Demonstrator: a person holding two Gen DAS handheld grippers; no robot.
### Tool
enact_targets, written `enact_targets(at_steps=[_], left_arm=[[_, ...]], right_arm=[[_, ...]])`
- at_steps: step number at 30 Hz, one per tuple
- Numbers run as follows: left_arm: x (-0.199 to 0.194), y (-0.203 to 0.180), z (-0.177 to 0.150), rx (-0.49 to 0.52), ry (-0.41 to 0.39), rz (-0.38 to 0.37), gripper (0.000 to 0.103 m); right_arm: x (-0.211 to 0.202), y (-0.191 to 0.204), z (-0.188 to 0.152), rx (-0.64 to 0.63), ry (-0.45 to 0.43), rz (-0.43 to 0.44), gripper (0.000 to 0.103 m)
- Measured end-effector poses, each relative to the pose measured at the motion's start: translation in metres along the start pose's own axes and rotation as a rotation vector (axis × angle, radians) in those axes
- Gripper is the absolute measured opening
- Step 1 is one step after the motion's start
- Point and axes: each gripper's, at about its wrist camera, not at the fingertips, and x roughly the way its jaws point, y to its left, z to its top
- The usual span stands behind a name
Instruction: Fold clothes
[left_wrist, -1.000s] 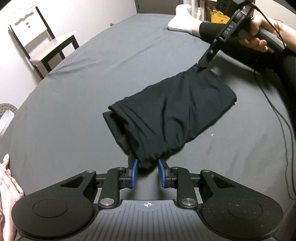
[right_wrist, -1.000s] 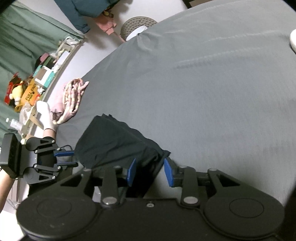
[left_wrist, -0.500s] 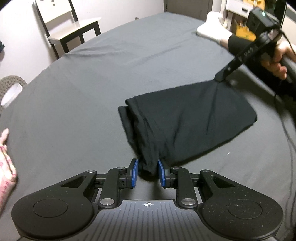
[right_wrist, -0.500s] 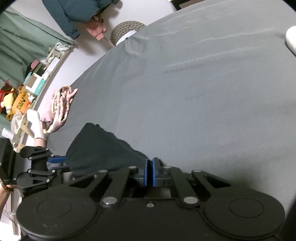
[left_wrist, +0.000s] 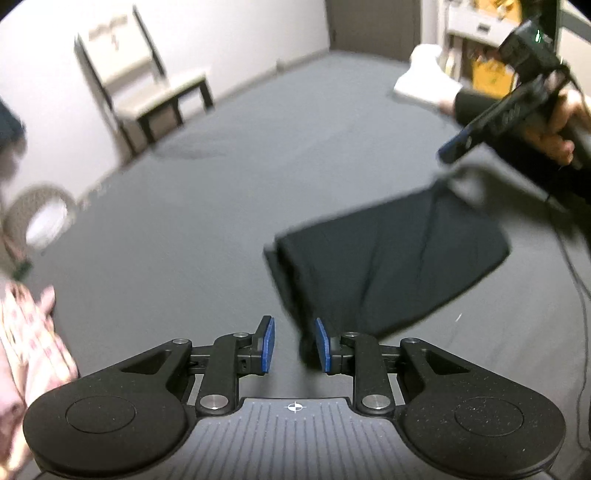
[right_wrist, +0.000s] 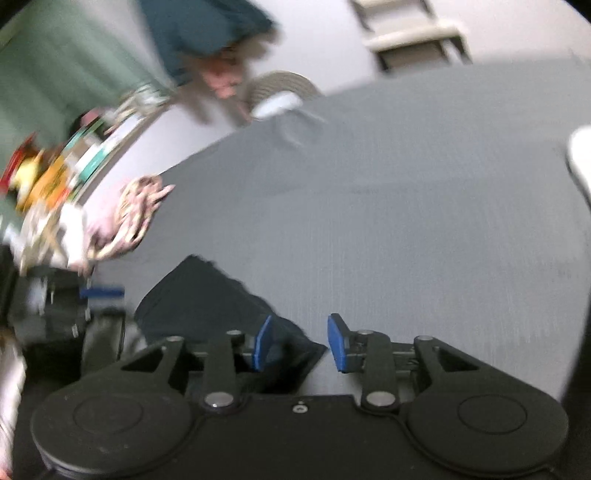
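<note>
A black garment (left_wrist: 399, 258) lies folded on the grey bed sheet (left_wrist: 177, 243). My left gripper (left_wrist: 294, 345) is open. The garment's near corner ends by the right pad (left_wrist: 322, 345) and is not pinched. My right gripper (right_wrist: 300, 343) is open too, with the garment's (right_wrist: 199, 299) other corner lying under its left finger (right_wrist: 261, 343). In the left wrist view the right gripper (left_wrist: 448, 149) hovers just above the garment's far corner, held in a hand. In the right wrist view the left gripper (right_wrist: 101, 291) shows as a blur at the left. Both views are smeared by motion.
A pink patterned cloth (left_wrist: 26, 332) lies at the bed's left edge, also in the right wrist view as the pink cloth (right_wrist: 136, 210). A chair (left_wrist: 147, 96) and a round woven basket (left_wrist: 40, 214) stand beyond the bed. A white-socked foot (left_wrist: 424, 81) rests at the far right; a cable (left_wrist: 576, 295) trails there.
Both grippers have opened and let go of the black garment. Both cameras have swung and lifted away, and the garment now rests on the sheet.
</note>
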Motion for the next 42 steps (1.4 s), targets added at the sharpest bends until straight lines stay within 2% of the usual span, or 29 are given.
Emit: enact_targets(at_steps=[3, 5, 7, 9, 11, 18, 21, 23, 25, 26, 27, 29, 31, 34, 35, 37, 39, 42], left_arm=[[-0.007, -0.015, 0.004, 0.001, -0.069, -0.076, 0.025], [-0.003, -0.026, 0.007, 0.012, -0.083, -0.118, 0.025], [0.008, -0.038, 0.008, 0.048, -0.069, -0.132, 0.025], [0.021, -0.043, 0.008, 0.069, -0.036, -0.134, 0.025], [0.035, -0.044, 0.009, 0.068, -0.004, -0.132, 0.025], [0.048, -0.023, 0.007, -0.068, 0.019, -0.213, 0.025], [0.048, -0.017, 0.003, -0.126, 0.017, -0.242, 0.025], [0.043, -0.014, 0.002, -0.172, 0.005, -0.25, 0.025], [0.028, -0.012, 0.0, -0.213, -0.056, -0.243, 0.025], [0.02, -0.009, -0.002, -0.236, -0.087, -0.24, 0.025], [0.012, -0.007, -0.005, -0.266, -0.119, -0.23, 0.025], [-0.003, -0.003, -0.013, -0.342, -0.172, -0.209, 0.025], [-0.014, 0.005, -0.025, -0.435, -0.22, -0.169, 0.025], [-0.021, 0.019, -0.042, -0.579, -0.267, -0.106, 0.029], [-0.021, 0.025, -0.047, -0.632, -0.276, -0.087, 0.035], [-0.016, 0.033, -0.055, -0.756, -0.308, -0.05, 0.067], [-0.01, 0.042, -0.066, -0.873, -0.374, -0.075, 0.071], [0.005, 0.056, -0.075, -1.002, -0.387, -0.185, 0.071]], right_arm=[[0.002, 0.035, -0.011, -0.209, 0.031, 0.058, 0.033], [0.006, 0.061, -0.023, -0.349, 0.059, 0.092, 0.035], [0.01, 0.083, -0.036, -0.48, 0.08, 0.101, 0.039], [0.014, 0.1, -0.046, -0.574, 0.092, 0.112, 0.049], [0.019, 0.112, -0.054, -0.642, 0.107, 0.11, 0.053], [0.037, 0.11, -0.064, -0.711, 0.2, -0.038, 0.054], [0.035, 0.108, -0.062, -0.695, 0.197, -0.038, 0.055], [0.03, 0.105, -0.059, -0.671, 0.173, -0.014, 0.055], [0.02, 0.11, -0.058, -0.674, 0.102, 0.028, 0.057], [0.015, 0.114, -0.059, -0.689, 0.06, 0.03, 0.062], [0.012, 0.119, -0.061, -0.71, 0.012, 0.02, 0.066], [0.011, 0.133, -0.066, -0.744, -0.062, -0.002, 0.069], [0.017, 0.149, -0.07, -0.766, -0.107, -0.021, 0.069], [0.04, 0.184, -0.079, -0.83, -0.144, -0.117, 0.069], [0.049, 0.195, -0.082, -0.854, -0.138, -0.159, 0.069], [0.07, 0.216, -0.091, -0.909, -0.117, -0.255, 0.069], [0.088, 0.23, -0.099, -0.988, -0.105, -0.331, 0.069], [0.115, 0.247, -0.109, -1.136, -0.091, -0.448, 0.069]])
